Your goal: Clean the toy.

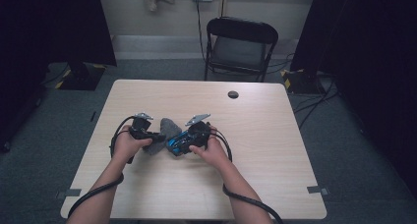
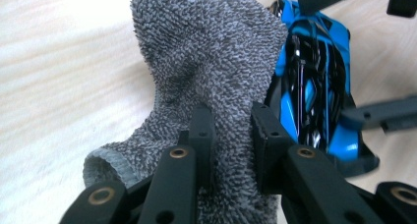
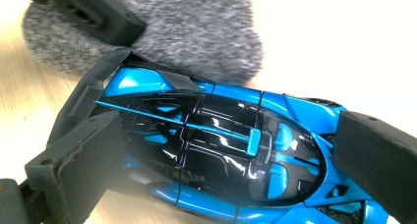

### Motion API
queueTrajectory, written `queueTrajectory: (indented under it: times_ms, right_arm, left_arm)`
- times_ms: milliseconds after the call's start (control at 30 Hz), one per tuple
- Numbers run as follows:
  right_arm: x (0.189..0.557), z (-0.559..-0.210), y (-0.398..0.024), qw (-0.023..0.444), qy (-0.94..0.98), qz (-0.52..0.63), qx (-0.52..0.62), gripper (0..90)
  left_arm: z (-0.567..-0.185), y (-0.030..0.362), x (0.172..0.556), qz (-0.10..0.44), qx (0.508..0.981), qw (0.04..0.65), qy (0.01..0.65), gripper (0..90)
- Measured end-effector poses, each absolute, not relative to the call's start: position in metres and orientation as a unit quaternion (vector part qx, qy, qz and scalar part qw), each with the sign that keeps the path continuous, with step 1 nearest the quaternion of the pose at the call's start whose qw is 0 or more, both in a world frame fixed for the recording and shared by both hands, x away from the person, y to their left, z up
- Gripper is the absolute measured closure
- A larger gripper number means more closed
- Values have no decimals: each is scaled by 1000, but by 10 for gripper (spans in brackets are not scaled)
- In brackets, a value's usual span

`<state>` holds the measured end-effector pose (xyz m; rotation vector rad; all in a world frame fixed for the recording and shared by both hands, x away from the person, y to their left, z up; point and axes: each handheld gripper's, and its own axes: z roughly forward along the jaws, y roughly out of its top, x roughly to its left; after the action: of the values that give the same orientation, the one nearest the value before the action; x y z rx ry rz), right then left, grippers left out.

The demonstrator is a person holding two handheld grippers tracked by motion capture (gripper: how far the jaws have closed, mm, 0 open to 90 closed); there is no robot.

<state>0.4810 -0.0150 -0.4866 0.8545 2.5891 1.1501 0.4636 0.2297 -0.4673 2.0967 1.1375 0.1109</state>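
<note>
A grey terry cloth (image 1: 164,132) lies bunched on the wooden table (image 1: 255,150), right against a blue and black toy car (image 1: 178,143). My left gripper (image 1: 158,137) is shut on the cloth (image 2: 211,71); both pads pinch a fold of it. In the left gripper view the car (image 2: 314,86) sits just right of the cloth. My right gripper (image 1: 181,144) is shut on the car (image 3: 216,150), one pad (image 3: 78,160) at its tail and the other at its nose. The cloth (image 3: 196,27) rests behind the car there, with a left-gripper finger (image 3: 93,13) on it.
A dark round grommet (image 1: 233,94) is set in the table near its far edge. A black folding chair (image 1: 239,47) stands beyond the table. Cables trail from both grippers past the forearms to the near edge.
</note>
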Motion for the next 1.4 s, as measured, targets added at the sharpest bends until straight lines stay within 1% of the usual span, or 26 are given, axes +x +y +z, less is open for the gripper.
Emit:
queueTrajectory:
  times_ms: [533,1033,1100,1133,1233,1300,1333,1367,1400]
  right_arm:
    - [480,-488,-16,95,867,396,288,0]
    - [479,-487,-16,101,866,393,294,0]
    - [478,-486,-16,106,867,391,290,17]
    - [477,-483,-17,105,869,392,283,66]
    - [476,-478,-20,105,873,389,274,159]
    - [476,-475,-24,101,874,389,274,141]
    - [476,-474,-26,104,875,386,273,152]
    - [476,-472,-28,105,875,386,273,141]
    - [476,-471,-31,97,875,388,271,147]
  left_arm:
    - [-465,263,432,48,811,371,450,740]
    - [-467,267,424,56,809,376,448,739]
    - [-466,267,424,58,809,375,449,741]
    - [-465,267,424,60,810,374,448,741]
    - [-461,267,424,64,810,374,447,742]
    - [-457,266,424,66,810,375,446,742]
    - [-455,266,424,66,810,376,446,742]
    - [-453,266,423,67,810,375,445,743]
    - [-450,266,423,70,810,375,444,743]
